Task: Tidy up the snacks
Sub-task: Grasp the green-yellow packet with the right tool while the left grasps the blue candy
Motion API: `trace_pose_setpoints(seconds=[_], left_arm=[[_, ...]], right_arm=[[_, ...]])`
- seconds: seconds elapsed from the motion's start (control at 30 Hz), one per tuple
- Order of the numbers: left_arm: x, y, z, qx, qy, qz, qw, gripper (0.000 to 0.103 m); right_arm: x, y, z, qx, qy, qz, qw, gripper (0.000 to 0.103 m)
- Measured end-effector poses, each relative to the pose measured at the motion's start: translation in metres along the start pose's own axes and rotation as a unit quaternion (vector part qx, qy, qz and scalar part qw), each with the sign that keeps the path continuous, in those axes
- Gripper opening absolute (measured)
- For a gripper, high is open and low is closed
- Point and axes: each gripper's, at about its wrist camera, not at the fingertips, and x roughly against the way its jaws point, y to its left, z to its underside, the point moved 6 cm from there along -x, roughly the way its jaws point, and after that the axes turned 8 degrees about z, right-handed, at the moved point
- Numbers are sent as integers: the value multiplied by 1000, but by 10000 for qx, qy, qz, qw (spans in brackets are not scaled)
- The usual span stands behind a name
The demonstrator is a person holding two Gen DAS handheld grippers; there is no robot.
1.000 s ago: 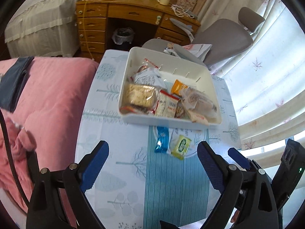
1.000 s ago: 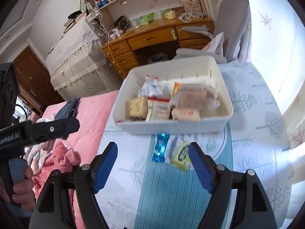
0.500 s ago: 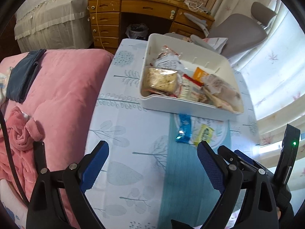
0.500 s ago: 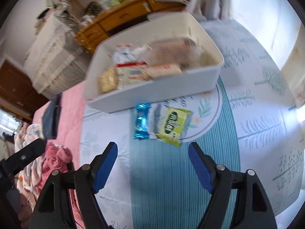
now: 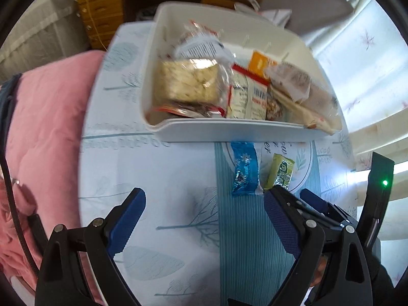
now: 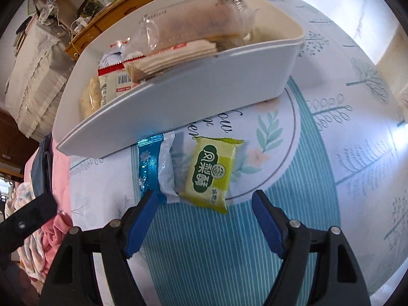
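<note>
Green pack lies flat on the cloth, just in front of the bin, its left edge touching or slightly overlapping the blue pack. Bin already holds several wrapped snacks; these two are the only ones we see outside it

Right gripper sits low over the cloth with jaws spread wide and holding nothing; the green pack's near end lies between the tips, while the left tip is at the blue pack's corner. Left gripper is also released and empty, hanging back nearer us, its right finger close beside the right gripper

Step in hand, as we judge it: pick the green pack. To do it well we shift slightly right so the left tip clears the blue wrapper, lower the tips to the cloth, and close across the pack's narrow width. Film is thin and slippery, so we squeeze gently and lift straight up to clear the bin wall. Risk: pinching both packs, or snagging the cloth
</note>
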Motion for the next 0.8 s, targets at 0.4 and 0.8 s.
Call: trace_pose_setpoints(seconds=[0.4, 0.8], left_arm=[[-71, -19, -10, 317, 691, 2, 9971, 93], [-112, -38, -12, 576, 829, -307, 9944, 87]], right_arm=[[-13, 5, -3, 1211, -85, 257, 9923, 59], [-14, -2, -3, 1846, 98, -158, 9826, 42]])
